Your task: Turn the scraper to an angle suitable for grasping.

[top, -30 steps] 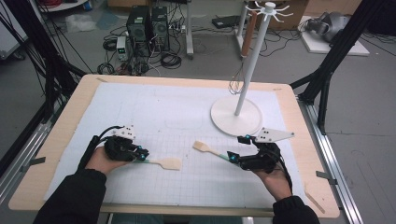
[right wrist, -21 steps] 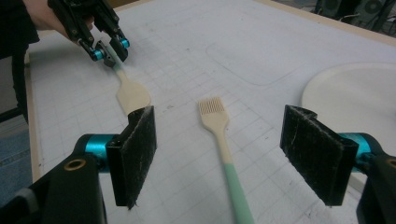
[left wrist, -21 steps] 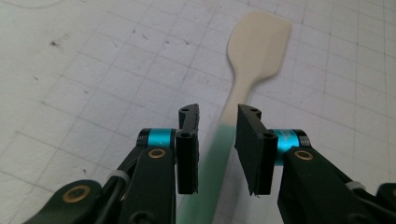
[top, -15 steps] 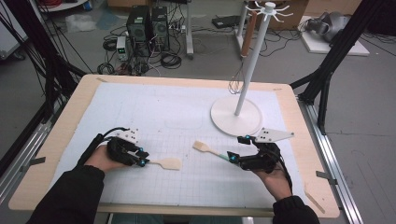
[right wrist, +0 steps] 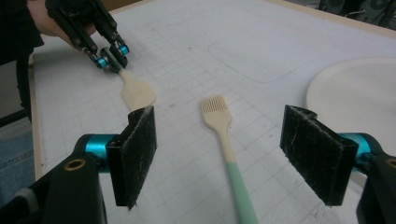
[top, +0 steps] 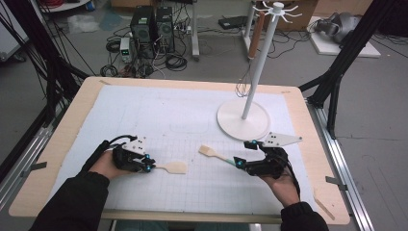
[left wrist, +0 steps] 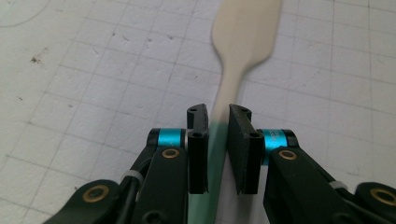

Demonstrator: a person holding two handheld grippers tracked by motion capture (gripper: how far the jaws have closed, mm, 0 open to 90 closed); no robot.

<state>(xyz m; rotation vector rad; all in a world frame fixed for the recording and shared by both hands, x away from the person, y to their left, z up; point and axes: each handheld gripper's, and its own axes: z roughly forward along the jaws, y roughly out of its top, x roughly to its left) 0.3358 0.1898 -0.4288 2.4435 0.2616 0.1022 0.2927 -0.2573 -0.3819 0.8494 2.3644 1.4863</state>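
In the left gripper view the spatula (left wrist: 243, 42) is blurred and its blade runs off the top edge, while its green handle end disappears beneath the gripper body, so how far back it reaches cannot be told. The left gripper (left wrist: 218, 116) has its jaws drawn close about the spatula's narrow neck; they have just been closing, with the neck between them, and the pads look to press it on both sides. In the high view that left gripper (top: 149, 166) lies low on the white mat (top: 183, 110) with the spatula's blade (top: 175, 167) sticking out just ahead of its tips. The right gripper (right wrist: 219, 140) stands wide apart, pinching nothing; the brush (right wrist: 224, 135) lies on the mat between and below its pads, bristles away from the claw, its green handle cut off by the bottom edge. In the high view the right gripper (top: 240, 161) sits at the brush's (top: 214, 154) handle end. The stand's round base (top: 243, 120) lies just beyond that claw; no containers are on the table.
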